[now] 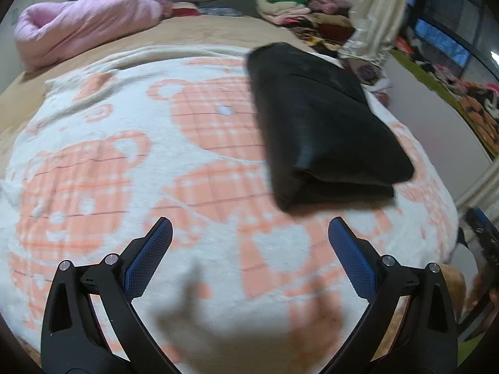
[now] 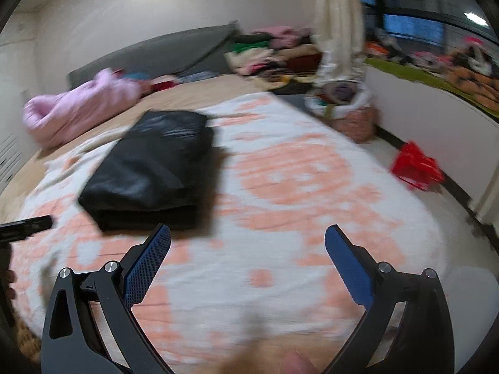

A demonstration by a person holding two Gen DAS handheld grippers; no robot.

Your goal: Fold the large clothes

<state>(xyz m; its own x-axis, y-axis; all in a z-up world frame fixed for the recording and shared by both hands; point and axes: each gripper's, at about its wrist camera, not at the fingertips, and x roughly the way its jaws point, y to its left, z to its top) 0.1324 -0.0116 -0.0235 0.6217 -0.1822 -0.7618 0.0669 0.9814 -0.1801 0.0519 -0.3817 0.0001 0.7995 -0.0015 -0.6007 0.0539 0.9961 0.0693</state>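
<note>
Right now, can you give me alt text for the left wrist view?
A folded black garment lies on a white and orange blanket, ahead and right of the open, empty left claw. A pink quilt is bunched at the far left.

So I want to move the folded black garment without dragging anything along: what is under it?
The folded black garment lies on the white and orange bear blanket, which shows all around it. Whatever is directly beneath is covered.
</note>
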